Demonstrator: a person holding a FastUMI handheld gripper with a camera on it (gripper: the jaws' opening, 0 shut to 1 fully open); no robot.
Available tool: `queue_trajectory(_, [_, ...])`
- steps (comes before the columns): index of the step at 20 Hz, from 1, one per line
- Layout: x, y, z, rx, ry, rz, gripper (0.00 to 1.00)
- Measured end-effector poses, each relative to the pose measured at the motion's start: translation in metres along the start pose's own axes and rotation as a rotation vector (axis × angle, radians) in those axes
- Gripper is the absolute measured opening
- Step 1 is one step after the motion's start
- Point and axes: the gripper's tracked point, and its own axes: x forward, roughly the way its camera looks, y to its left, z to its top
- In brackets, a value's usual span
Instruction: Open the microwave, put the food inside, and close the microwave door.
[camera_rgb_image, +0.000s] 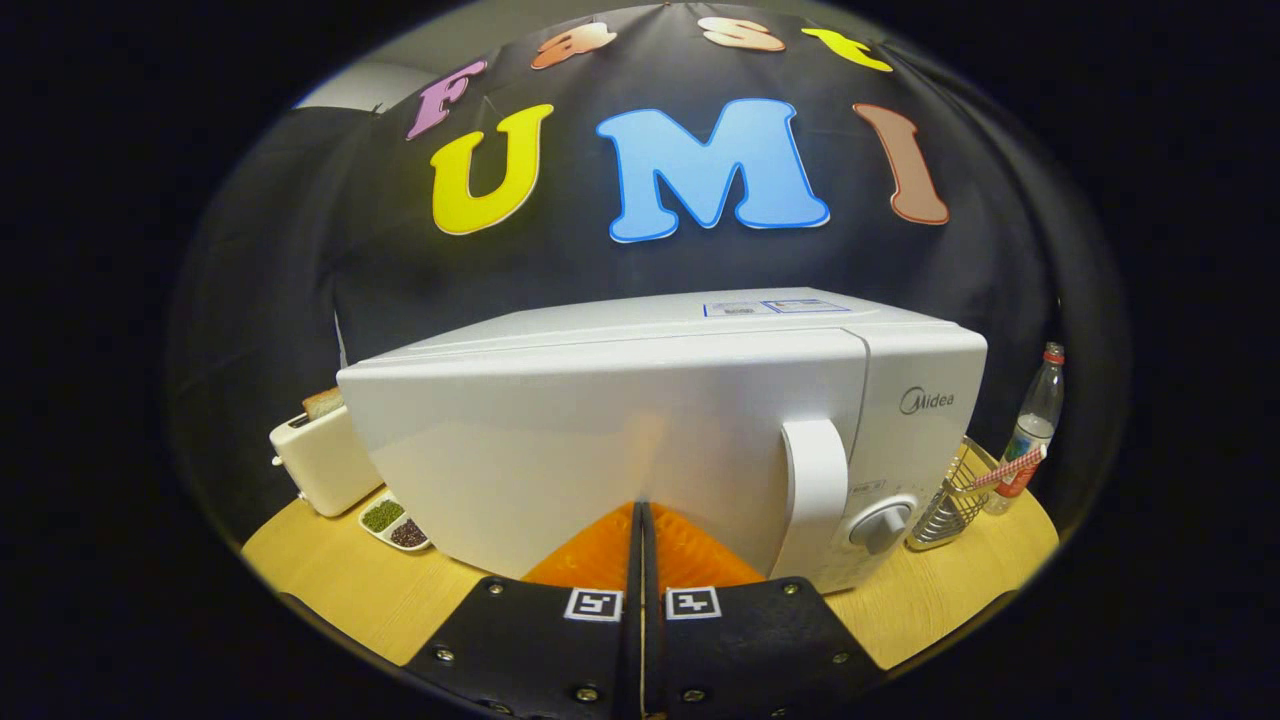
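White microwave (640, 440) door (closed) meets the fingers (600, 550), pressed together, empty.

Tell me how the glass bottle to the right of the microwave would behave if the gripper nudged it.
The bottle is tall and narrow on a small base, so it would probably tip rather than slide. It looks like glass, so likely rigid, slick and breakable. Once down, it could roll on the wooden table. The gripper, fingers shut with nothing between them, points at the microwave door.
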Motion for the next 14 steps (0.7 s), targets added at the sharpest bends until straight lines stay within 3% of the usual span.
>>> queue_trajectory(2, [-0.007,-0.005,0.009,-0.042,-0.025,-0.04,0.02])
queue_trajectory(14, [-0.116,-0.003,0.066,-0.004,-0.175,-0.087,0.01])
